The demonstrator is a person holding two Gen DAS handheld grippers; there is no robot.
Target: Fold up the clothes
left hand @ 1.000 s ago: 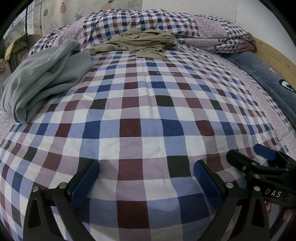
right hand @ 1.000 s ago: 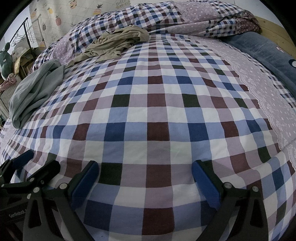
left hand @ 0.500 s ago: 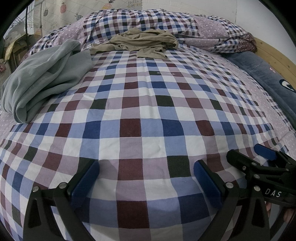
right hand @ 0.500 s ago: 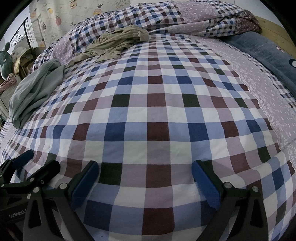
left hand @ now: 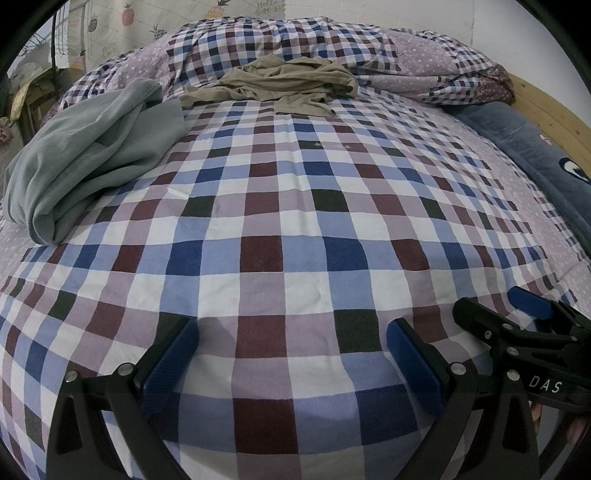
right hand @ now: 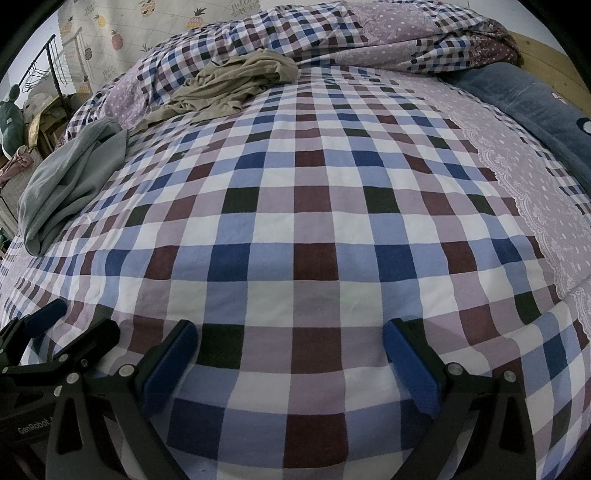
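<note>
Both our tools, left tool and right tool, are spread empty; the grey garment lies far ahead-left, nearer our left tool

Bed fills both views, covered by a checked sheet in maroon, blue, lilac and white. Rumpled checked duvet with a lilac dotted underside is bunched along the far end. Lilac dotted border with lace edge runs down the right side. Blue plush blanket lies against the wooden bed frame at right. White wall behind; pineapple-print curtain at back left. Black clothes rack and clutter at far left. Light dim, even.
</note>
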